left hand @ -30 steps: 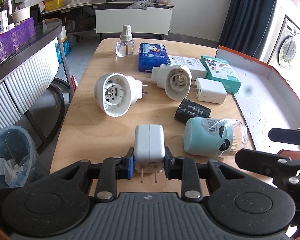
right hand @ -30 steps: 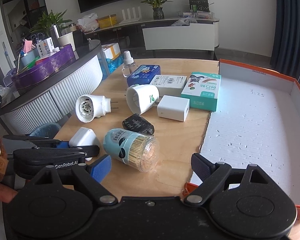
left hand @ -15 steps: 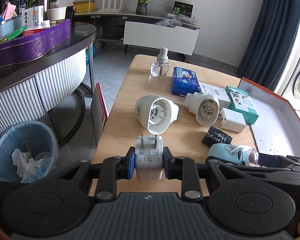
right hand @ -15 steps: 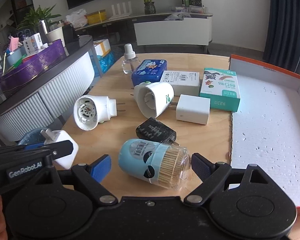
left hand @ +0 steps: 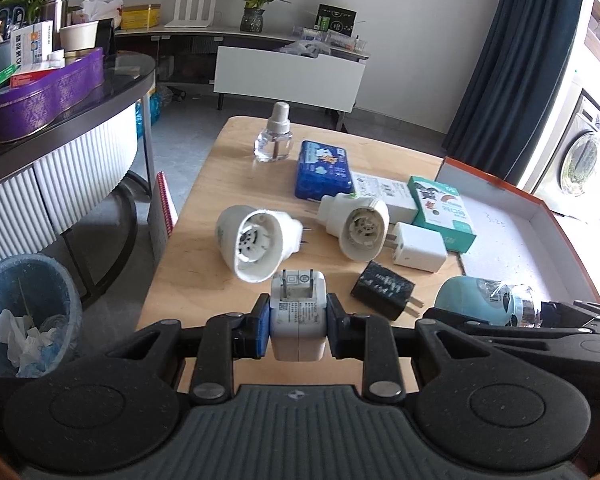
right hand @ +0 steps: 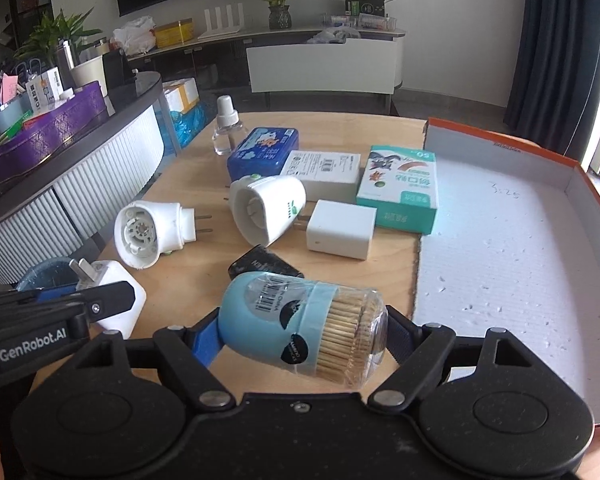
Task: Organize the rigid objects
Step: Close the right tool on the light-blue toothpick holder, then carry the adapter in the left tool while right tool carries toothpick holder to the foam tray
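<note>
My left gripper (left hand: 298, 322) is shut on a white plug adapter (left hand: 298, 316) and holds it above the wooden table (left hand: 204, 208), prongs pointing away. The adapter also shows in the right wrist view (right hand: 116, 300). My right gripper (right hand: 300, 338) has its jaws around a blue toothpick jar (right hand: 300, 328) lying on its side; the pads sit at both ends, and I cannot tell whether they press on it. The jar shows in the left wrist view (left hand: 480, 300).
On the table lie two white plug-in diffusers (right hand: 148, 232) (right hand: 270, 208), a black charger (right hand: 264, 266), a white cube charger (right hand: 340, 228), a blue tin (right hand: 264, 152), two boxes (right hand: 400, 188), a clear bottle (right hand: 225, 128). An orange-rimmed white tray (right hand: 500, 240) is right. A bin (left hand: 24, 312) stands left.
My left gripper lifted the white adapter off the table and tipped it so the prongs point away. My right gripper moved forward until its jaws came around the toothpick jar.
</note>
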The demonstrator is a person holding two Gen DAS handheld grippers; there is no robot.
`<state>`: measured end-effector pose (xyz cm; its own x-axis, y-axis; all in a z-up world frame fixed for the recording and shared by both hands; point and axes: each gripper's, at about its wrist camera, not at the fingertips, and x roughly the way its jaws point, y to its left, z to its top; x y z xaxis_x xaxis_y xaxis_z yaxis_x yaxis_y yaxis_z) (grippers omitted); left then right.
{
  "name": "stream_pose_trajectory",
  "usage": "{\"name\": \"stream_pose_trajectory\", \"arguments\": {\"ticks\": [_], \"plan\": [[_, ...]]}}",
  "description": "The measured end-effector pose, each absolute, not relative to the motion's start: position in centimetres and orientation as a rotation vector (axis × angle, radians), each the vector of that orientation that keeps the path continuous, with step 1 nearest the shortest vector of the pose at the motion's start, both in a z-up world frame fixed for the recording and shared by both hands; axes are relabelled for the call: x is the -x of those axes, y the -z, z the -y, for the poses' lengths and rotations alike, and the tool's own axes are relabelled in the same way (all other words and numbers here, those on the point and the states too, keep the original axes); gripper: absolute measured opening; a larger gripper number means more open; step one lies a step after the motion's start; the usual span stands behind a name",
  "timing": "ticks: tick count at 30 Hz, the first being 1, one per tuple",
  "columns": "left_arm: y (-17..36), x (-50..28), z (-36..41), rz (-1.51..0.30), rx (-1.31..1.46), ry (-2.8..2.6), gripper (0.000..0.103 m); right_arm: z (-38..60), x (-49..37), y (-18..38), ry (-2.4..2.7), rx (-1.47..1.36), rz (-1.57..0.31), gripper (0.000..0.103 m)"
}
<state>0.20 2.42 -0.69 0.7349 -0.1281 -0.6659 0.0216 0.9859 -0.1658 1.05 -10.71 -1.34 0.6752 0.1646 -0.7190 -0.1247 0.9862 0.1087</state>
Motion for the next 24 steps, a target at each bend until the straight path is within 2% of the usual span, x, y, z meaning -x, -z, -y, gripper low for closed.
{"name": "stream_pose_trajectory", "arguments": {"ticks": [11,24], "plan": [[-2.1,-3.5,4.7,-0.733,0.101,0.279,0.028,18.9,0.3,-2.7,0.010,-0.104,-0.743,0.096],[-2.6,-7.2,11.9,-0.719,0.046,0.370,0.028,27.2,-0.2,-3.3,0.130,-0.172,-0.674,0.096]]}}
